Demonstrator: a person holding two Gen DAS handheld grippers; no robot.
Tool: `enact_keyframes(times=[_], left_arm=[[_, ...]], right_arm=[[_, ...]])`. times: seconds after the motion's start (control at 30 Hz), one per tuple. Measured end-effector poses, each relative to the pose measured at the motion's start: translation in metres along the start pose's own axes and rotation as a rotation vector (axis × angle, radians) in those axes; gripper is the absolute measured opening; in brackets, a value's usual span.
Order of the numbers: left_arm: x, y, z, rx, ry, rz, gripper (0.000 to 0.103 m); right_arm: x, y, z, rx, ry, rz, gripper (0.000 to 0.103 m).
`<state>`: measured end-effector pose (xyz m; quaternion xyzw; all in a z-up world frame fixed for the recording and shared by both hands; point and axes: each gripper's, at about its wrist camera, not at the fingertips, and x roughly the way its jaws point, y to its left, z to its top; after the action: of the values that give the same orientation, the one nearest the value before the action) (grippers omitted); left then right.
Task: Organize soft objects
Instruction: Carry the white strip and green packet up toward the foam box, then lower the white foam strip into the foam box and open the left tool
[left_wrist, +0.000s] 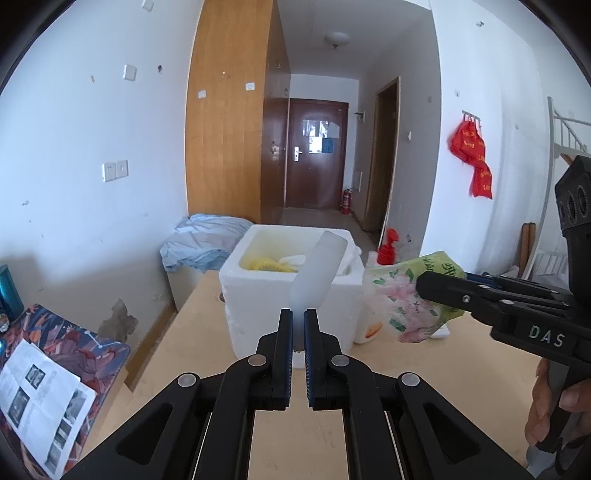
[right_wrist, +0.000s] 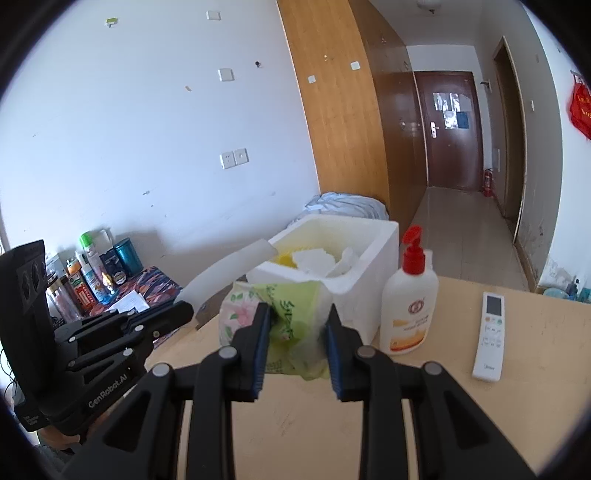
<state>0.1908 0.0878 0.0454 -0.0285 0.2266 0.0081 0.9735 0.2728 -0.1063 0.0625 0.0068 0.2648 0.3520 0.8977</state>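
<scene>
so the left gripper (left_wrist: 298, 328) has its fingers clamped tight on the bottom end of a white foam strip (left_wrist: 317, 271), which sticks up and leans over the near wall of the white foam box (left_wrist: 236, 295). the right gripper (right_wrist: 295, 332) has its fingers set wide around a green floral tissue pack (right_wrist: 280, 314); from the left wrist view the pack looks pinched and lifted just right of the box, though from the right wrist camera i can't really tell how firm that grip is.

inside the box there's something yellow (left_wrist: 264, 264) and some white crumpled stuff (right_wrist: 314, 260). a lotion bottle with a red pump (right_wrist: 406, 314) stands touching the box's right side, and a white remote (right_wrist: 489, 336) lies flat further right of it, well apart from the box. everything sits on the light wooden table (right_wrist: 295, 413). behind the box there's a bundle of pale blue cloth (left_wrist: 207, 240), and off to its left a bunch of cans and bottles (right_wrist: 96, 269) against the wall.
</scene>
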Motion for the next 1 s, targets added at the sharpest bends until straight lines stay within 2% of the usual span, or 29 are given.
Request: enact_keyframes(times=[0.63,1.0], left_arm=[[0.055,0.009,0.041,0.003,0.024,0.033,0.006],[0.082,0.011,0.062,0.026,0.022,0.052,0.006]], right_arm=[[0.043,-0.021,0.041,-0.01,0.013,-0.042,0.032],[0.067,-0.03,0.057,-0.007,0.016,-0.036,0.032]])
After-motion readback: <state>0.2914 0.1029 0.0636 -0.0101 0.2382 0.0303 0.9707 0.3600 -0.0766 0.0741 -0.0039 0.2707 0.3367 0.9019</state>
